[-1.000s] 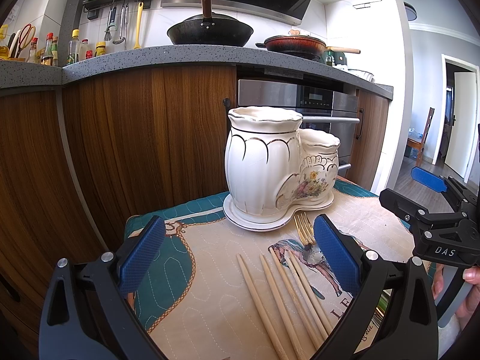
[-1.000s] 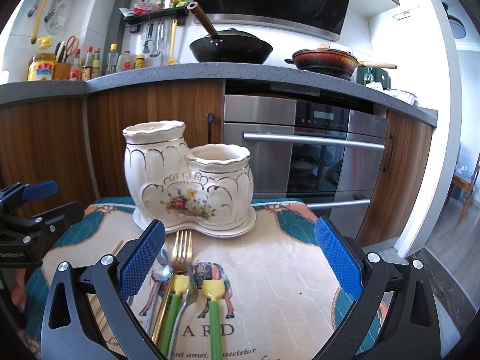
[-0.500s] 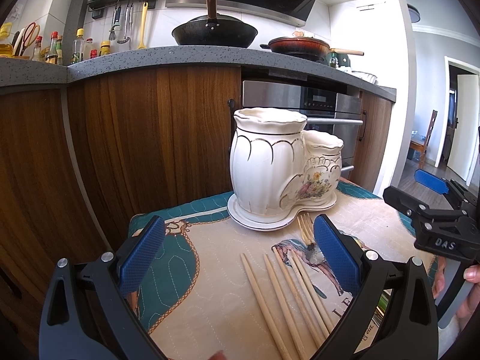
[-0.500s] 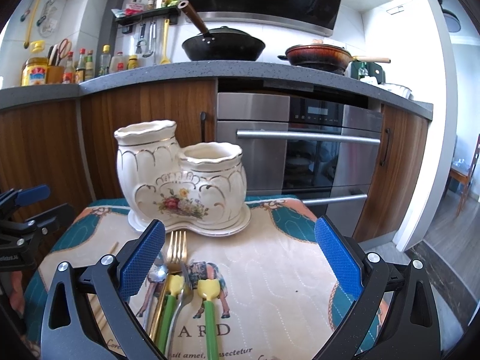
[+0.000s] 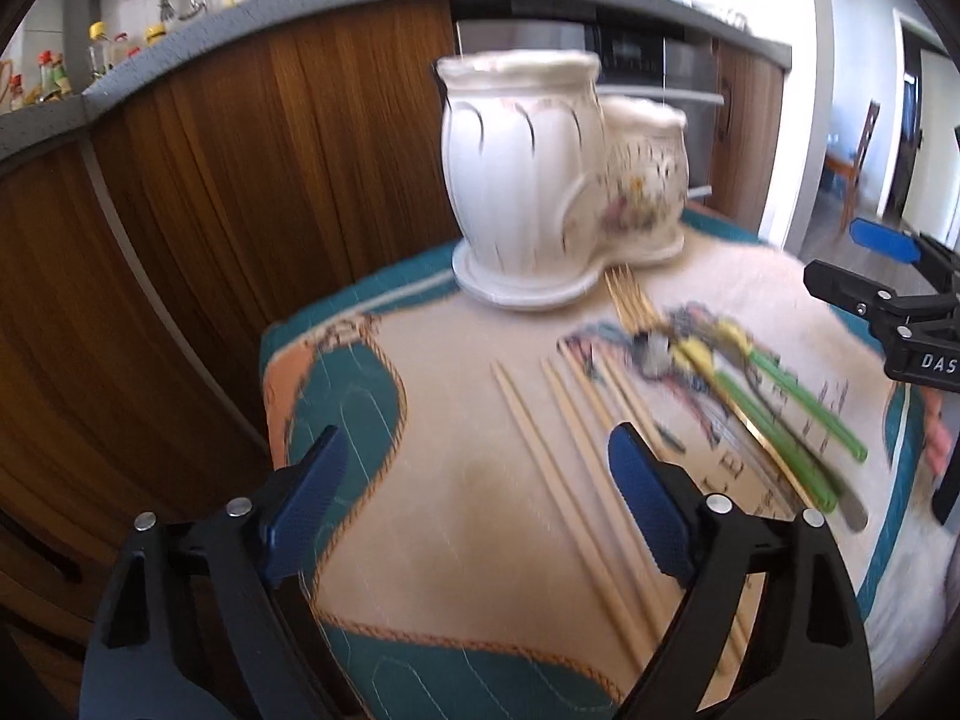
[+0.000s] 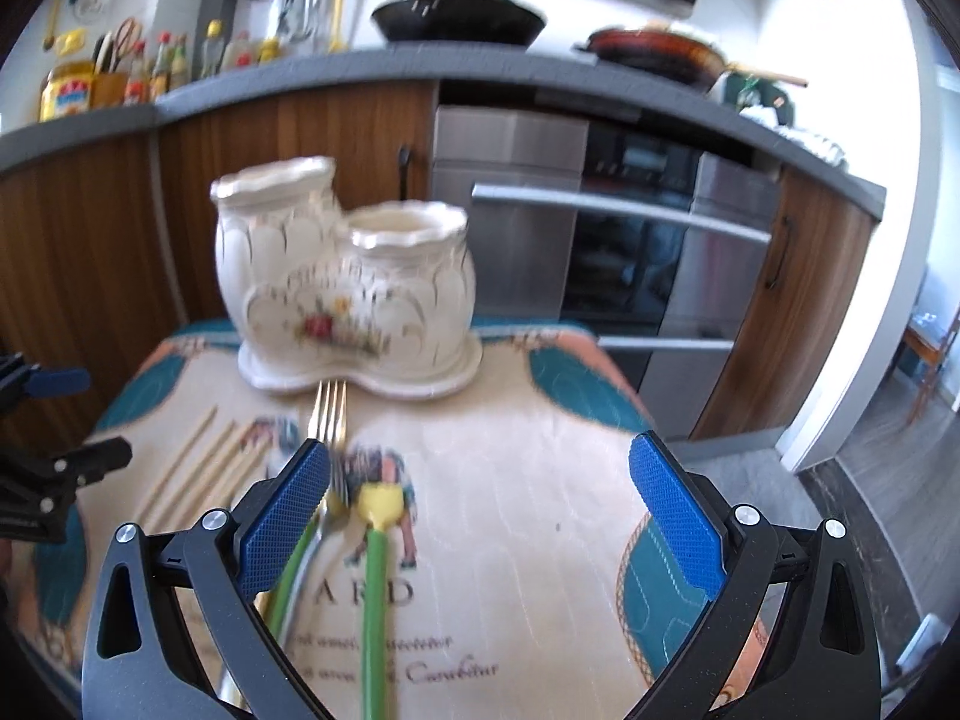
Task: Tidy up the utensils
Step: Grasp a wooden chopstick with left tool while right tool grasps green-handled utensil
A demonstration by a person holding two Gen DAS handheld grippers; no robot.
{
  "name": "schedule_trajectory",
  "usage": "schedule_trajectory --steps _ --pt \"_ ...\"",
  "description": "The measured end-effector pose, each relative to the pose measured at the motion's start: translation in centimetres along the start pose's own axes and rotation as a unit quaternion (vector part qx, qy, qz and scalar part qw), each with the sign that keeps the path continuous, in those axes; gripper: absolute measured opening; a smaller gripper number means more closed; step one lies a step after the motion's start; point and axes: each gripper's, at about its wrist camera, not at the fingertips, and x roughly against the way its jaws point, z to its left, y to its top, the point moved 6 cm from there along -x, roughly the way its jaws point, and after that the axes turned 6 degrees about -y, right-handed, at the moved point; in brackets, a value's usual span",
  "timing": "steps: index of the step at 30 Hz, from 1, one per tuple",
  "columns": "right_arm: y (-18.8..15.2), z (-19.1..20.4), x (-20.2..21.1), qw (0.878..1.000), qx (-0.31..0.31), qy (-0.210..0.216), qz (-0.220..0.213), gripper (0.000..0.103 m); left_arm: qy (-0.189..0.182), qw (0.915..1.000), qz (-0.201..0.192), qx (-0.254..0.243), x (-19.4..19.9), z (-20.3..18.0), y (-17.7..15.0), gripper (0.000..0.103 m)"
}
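A white ceramic two-pot utensil holder (image 5: 558,180) (image 6: 342,282) stands at the far side of a quilted mat (image 5: 468,480) (image 6: 510,480). Several wooden chopsticks (image 5: 570,462) (image 6: 198,468) lie on the mat. Beside them lie a gold fork (image 5: 630,300) (image 6: 329,414) and green-handled utensils (image 5: 780,420) (image 6: 375,594). My left gripper (image 5: 474,510) is open above the mat, with its right pad over the chopsticks. My right gripper (image 6: 480,516) is open above the mat, with its left pad over the green-handled utensils.
Wooden kitchen cabinets (image 5: 240,180) and a steel oven (image 6: 600,252) stand right behind the small table. A grey counter (image 6: 360,72) above holds a black wok (image 6: 456,18), a pan and bottles. The right gripper shows in the left wrist view (image 5: 894,306).
Both grippers have risen and tilted down toward the mat. More of the chopsticks and the green-handled utensils show. Both stay open and hold nothing.
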Motion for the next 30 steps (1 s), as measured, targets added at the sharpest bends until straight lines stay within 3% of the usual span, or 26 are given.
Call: schedule_trajectory --steps 3,7,11,23,25,30 --pt "-1.3 0.5 -0.4 0.999 0.006 0.029 0.039 0.099 -0.002 0.9997 0.023 -0.003 -0.4 -0.1 -0.5 0.079" --pt "-2.2 1.6 -0.2 0.997 0.042 0.04 0.052 0.094 -0.005 0.9984 0.056 0.0 -1.3 0.0 -0.9 0.07" --pt "-2.3 1.9 -0.1 0.995 0.054 0.05 0.065 0.071 -0.012 0.9969 0.077 -0.001 -1.9 -0.5 -1.1 0.061" --pt "-4.1 3.2 -2.2 0.987 0.075 0.074 0.122 0.042 -0.042 0.9924 0.115 -0.012 -2.1 -1.6 -1.7 0.032" --pt "-4.2 3.3 -2.2 0.986 0.074 0.078 0.123 0.041 -0.046 0.9914 0.122 -0.013 -2.2 -1.6 -1.7 0.027" --pt "-4.3 3.1 -2.5 0.986 0.062 0.088 0.129 0.04 -0.053 0.9889 0.139 -0.005 -2.2 -1.4 -1.7 0.025"
